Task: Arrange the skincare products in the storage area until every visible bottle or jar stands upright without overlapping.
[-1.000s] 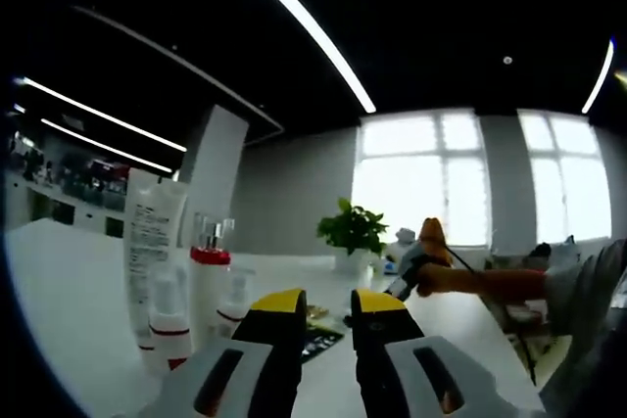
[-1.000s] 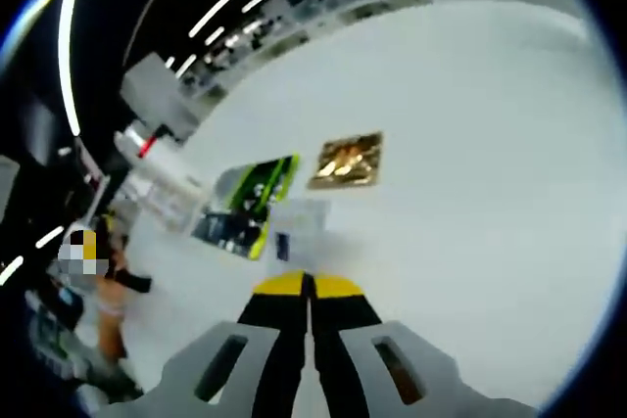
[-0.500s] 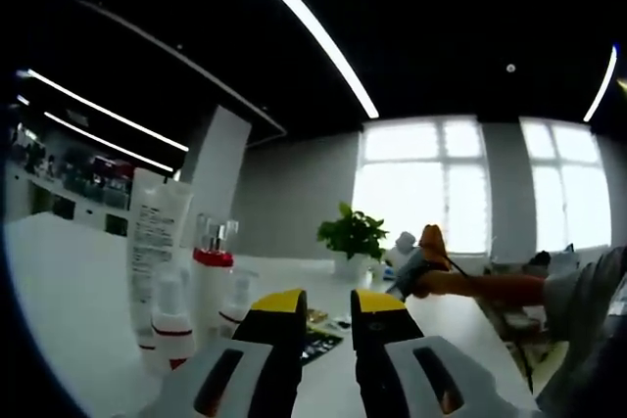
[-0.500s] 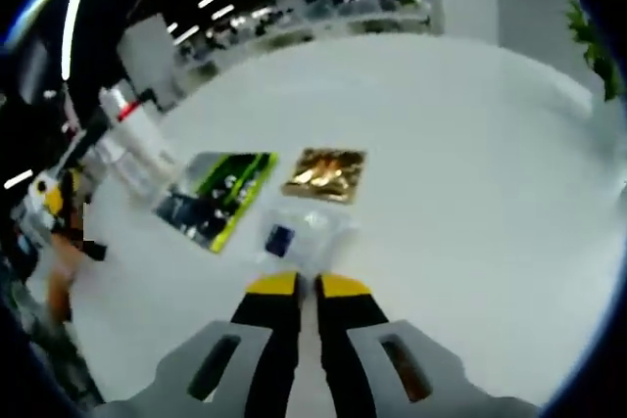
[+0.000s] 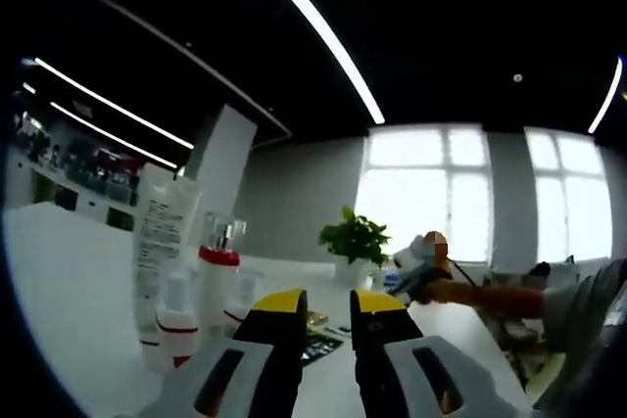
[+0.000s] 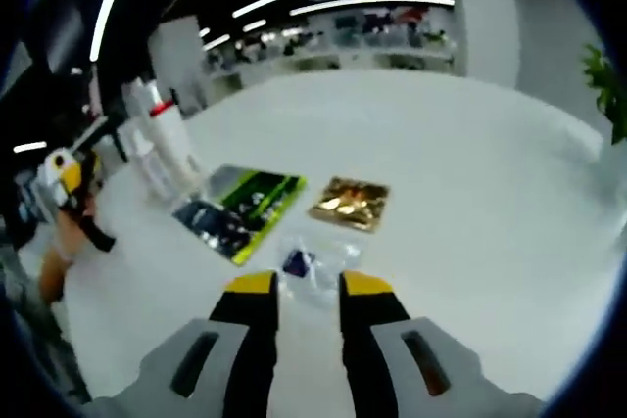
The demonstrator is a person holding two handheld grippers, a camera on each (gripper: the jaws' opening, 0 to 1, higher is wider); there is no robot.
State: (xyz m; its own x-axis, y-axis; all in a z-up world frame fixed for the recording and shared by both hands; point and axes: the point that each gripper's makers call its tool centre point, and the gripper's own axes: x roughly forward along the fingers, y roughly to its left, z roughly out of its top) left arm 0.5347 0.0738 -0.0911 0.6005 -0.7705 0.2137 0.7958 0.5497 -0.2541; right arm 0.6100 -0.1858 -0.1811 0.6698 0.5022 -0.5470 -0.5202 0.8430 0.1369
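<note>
White tube (image 5: 160, 242) print unreadable; clear sachet (image 6: 312, 266) blurred; bottle bases hidden.

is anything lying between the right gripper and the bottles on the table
Yes. In the right gripper view a clear packet lies right at the tips of the right gripper, whose jaws stand apart. Beyond it a green and black packet lies flat on the table toward the standing bottles. A gold packet lies off to the side.

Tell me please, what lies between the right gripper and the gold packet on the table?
In the right gripper view, a clear plastic sachet with a dark blue patch lies on the white table, just ahead of the right gripper, with the gold packet beyond it.
</note>
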